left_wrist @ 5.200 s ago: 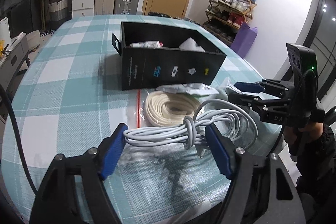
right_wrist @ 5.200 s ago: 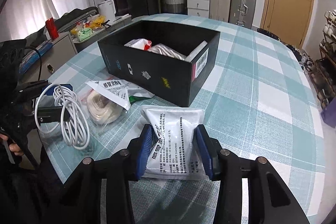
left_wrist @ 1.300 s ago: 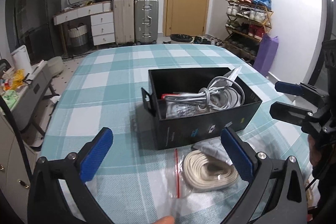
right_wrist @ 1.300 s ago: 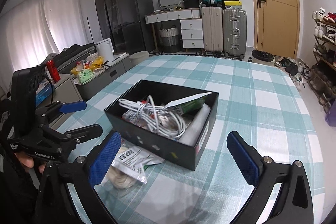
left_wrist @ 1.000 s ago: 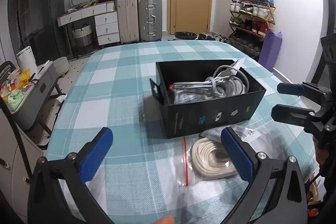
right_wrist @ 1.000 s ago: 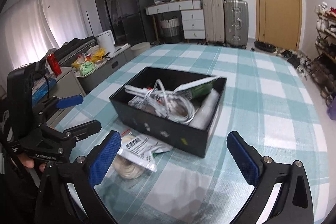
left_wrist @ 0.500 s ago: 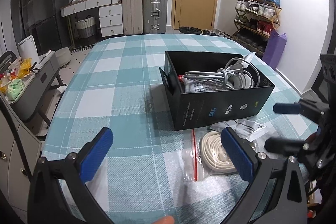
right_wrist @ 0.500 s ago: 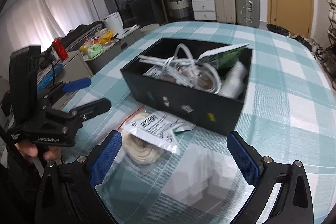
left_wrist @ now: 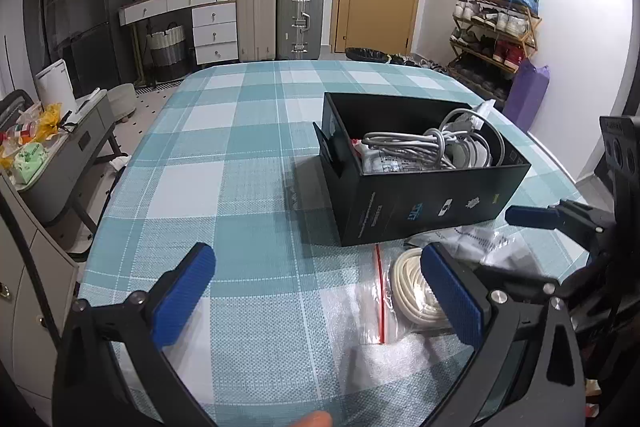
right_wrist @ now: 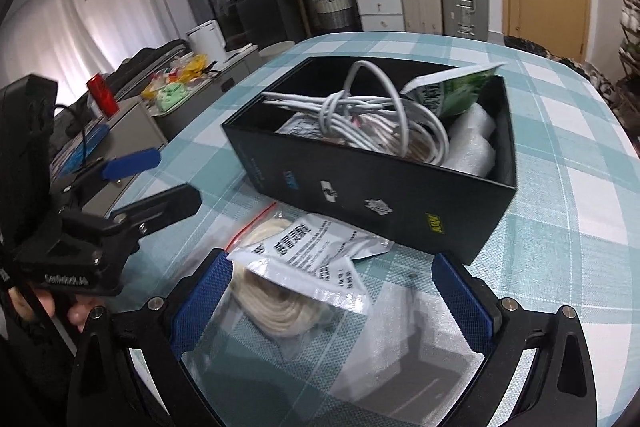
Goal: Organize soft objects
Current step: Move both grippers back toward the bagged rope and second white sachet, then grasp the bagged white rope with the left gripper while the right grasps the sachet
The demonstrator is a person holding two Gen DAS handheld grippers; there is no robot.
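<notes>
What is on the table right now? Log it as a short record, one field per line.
container: open black cardboard box on the teal checked tablecloth
inside box: bundled grey-white cable, green-printed packet, bubble-wrap roll
outside box: coiled cream cord in a clear zip bag, with a white printed sachet lying over it
left gripper: open, empty
right gripper: open, empty, fingers either side of the bagged cord

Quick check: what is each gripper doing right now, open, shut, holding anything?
Left gripper: jaws wide open, holding nothing.
Right gripper: jaws wide open, holding nothing, above the pouch and bagged coil.
</notes>
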